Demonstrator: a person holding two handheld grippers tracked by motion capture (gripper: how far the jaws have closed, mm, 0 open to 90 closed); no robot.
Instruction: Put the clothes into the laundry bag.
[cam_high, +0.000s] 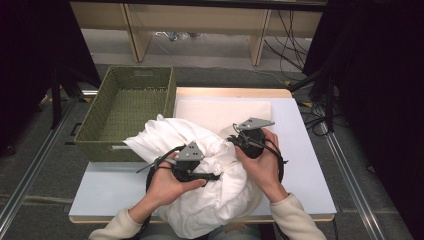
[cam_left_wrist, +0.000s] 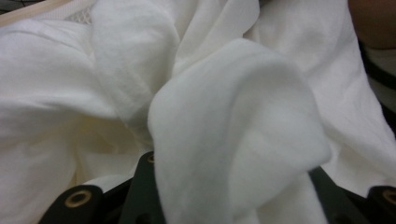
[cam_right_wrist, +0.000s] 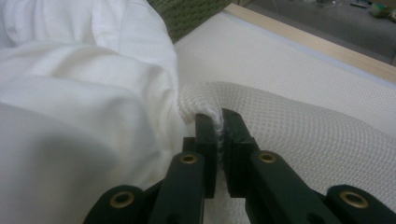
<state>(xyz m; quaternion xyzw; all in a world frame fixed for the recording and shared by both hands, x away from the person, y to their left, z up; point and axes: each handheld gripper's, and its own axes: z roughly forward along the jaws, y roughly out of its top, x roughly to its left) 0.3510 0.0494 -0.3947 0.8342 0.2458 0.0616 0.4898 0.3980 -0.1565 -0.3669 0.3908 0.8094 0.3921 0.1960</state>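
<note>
White cloth (cam_high: 200, 170), plain and unpatterned, bunched on a pale blue table top (cam_high: 310, 165) with a light wooden edge. Off-white mesh mat (cam_right_wrist: 303, 116) with a fine honeycomb weave. Olive-green woven basket (cam_high: 100, 125). Black grippers, left (cam_high: 192, 170) and right (cam_right_wrist: 218, 126), with brass-coloured rivets and grey top plates. Cream sleeves (cam_high: 295, 215).

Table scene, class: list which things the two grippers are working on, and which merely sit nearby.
In use:
left gripper, shut on white cloth
right gripper, shut on mesh fabric

Sitting nearby:
green woven basket
table
</note>
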